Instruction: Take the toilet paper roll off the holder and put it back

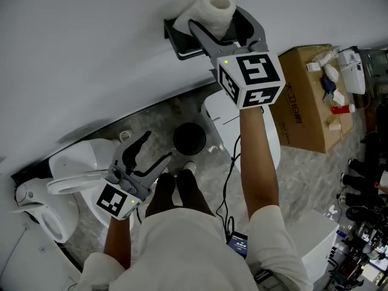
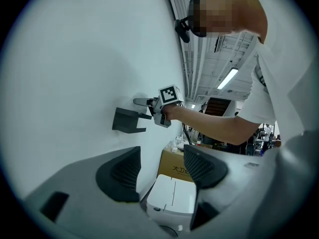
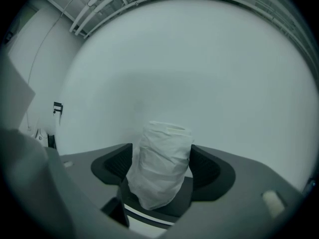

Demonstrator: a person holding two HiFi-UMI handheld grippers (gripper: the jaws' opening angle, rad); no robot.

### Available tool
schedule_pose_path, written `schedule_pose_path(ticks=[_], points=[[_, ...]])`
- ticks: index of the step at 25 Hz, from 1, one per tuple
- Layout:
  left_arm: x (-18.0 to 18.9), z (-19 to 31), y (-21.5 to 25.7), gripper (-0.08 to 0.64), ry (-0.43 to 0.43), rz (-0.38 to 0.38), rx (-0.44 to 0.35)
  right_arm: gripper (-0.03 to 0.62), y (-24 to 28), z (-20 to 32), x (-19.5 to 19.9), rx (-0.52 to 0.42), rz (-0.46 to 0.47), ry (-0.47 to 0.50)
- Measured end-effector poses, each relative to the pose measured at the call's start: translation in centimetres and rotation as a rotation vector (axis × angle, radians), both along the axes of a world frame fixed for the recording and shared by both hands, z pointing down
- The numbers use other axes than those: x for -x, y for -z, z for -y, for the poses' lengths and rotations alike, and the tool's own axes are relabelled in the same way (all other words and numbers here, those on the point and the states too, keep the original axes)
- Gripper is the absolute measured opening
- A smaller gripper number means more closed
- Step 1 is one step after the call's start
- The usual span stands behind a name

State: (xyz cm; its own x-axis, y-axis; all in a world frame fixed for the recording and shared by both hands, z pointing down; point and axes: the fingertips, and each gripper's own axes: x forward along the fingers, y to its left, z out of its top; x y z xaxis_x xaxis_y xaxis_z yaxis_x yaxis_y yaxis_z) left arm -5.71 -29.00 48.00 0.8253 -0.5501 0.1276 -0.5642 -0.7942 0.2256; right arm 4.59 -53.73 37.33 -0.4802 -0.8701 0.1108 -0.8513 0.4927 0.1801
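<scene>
Now, roll (image 3: 160, 163) on holder (image 1: 180, 42) — R fingers (image 3: 205, 167) apart

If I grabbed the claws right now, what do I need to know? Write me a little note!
Left claw: open, empty, held low, away from the holder.
Right claw: open, up at the holder, jaws either side of the roll, apparently not squeezing it.
Roll: standing on end on the holder, on the wall.
Done: unclear from this moment whether the roll has already been off and back.
Left: if not, close on the roll, lift it off, set it back. If so, just pull the right claw away.
</scene>
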Motion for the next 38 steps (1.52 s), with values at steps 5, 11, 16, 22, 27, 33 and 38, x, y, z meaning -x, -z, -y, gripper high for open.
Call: schedule_pose_path(ticks=[5, 11, 16, 22, 27, 33, 38], points=[[0.3, 0.1, -0.2, 0.256, 0.006, 0.003, 0.001, 0.295, -0.6, 0.5, -0.2, 0.008, -0.021, -0.02], [1.0, -0.1, 0.0, 0.256, 0.017, 0.003, -0.002, 0.293, -0.5, 0.4, -0.2, 0.016, -0.026, -0.042], [1.3, -0.3, 0.4, 0.256, 0.02, 0.001, -0.011, 0.291, -0.3, -0.1, -0.1, 0.023, -0.032, -0.04], [1.4, -0.8, 0.9, 0.256, 0.012, 0.005, -0.036, 0.291, 0.9, -1.4, 0.0, 0.01, -0.031, -0.035], [1.5, -0.8, 2.0, 0.256, 0.02, -0.005, -0.051, 0.291, 2.5, -3.2, 0.0, -0.011, -0.027, -0.025], [1.4, -1.7, 3.2, 0.256, 0.007, 0.003, -0.089, 0.291, 5.5, -6.9, 0.0, -0.052, -0.022, -0.005], [1.3, -2.5, 4.4, 0.256, -0.012, 0.012, -0.124, 0.291, 8.5, -11.0, -0.2, -0.093, -0.018, 0.009]])
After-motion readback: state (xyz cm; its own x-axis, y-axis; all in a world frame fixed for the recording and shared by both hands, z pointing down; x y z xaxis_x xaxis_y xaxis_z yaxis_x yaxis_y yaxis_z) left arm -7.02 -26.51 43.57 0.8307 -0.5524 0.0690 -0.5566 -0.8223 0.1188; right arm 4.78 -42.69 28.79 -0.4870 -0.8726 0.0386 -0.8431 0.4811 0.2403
